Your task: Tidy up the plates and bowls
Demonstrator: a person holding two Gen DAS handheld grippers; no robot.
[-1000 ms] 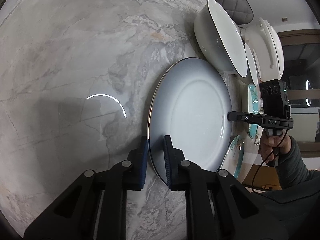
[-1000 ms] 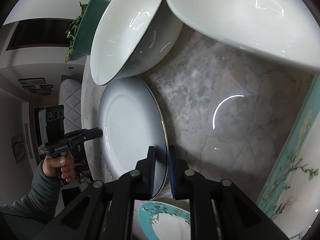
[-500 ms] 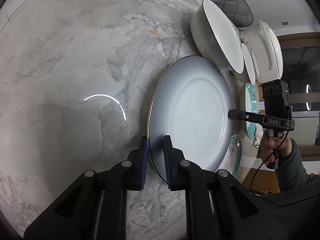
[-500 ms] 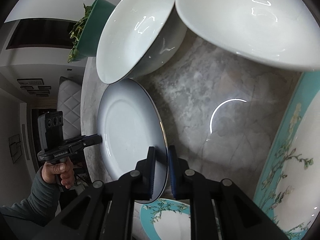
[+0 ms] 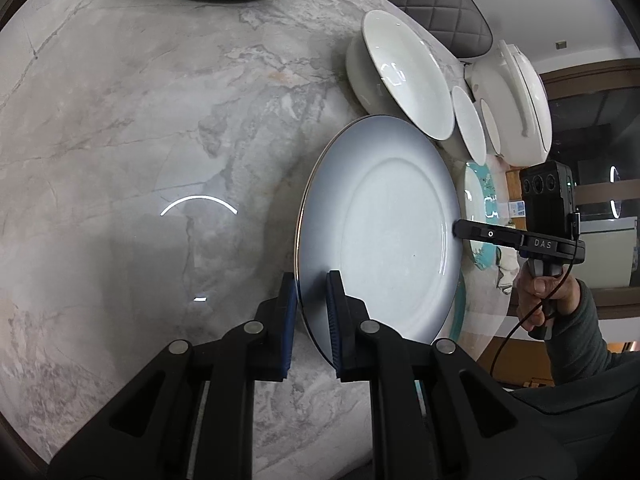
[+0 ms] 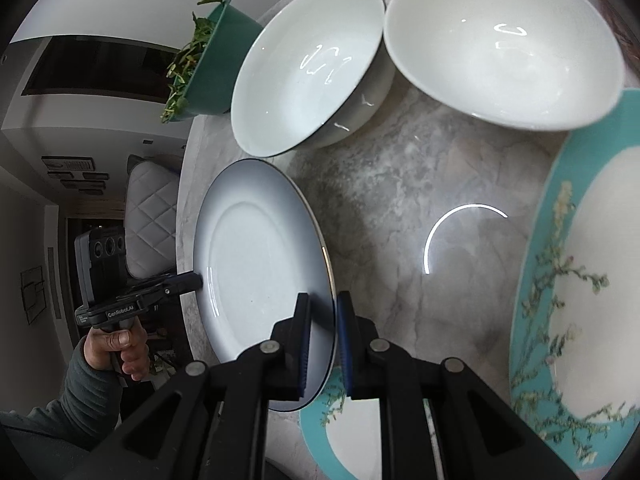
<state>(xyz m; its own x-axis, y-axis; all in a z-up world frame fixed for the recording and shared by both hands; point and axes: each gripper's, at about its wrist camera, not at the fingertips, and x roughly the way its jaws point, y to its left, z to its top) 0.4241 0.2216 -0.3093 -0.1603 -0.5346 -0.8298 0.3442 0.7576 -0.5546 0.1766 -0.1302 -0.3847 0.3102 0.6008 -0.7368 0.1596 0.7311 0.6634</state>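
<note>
Two grippers, left gripper (image 5: 312, 312) and right gripper (image 6: 322, 336), each clamped on opposite rims of one plate (image 5: 380, 236), face up above the table (image 5: 120, 120).

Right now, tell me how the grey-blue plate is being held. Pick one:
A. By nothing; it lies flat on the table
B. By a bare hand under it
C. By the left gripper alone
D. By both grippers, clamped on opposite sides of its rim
D. The left gripper pinches the near rim of the grey-blue plate, and the right gripper is clamped on the opposite rim.
</note>
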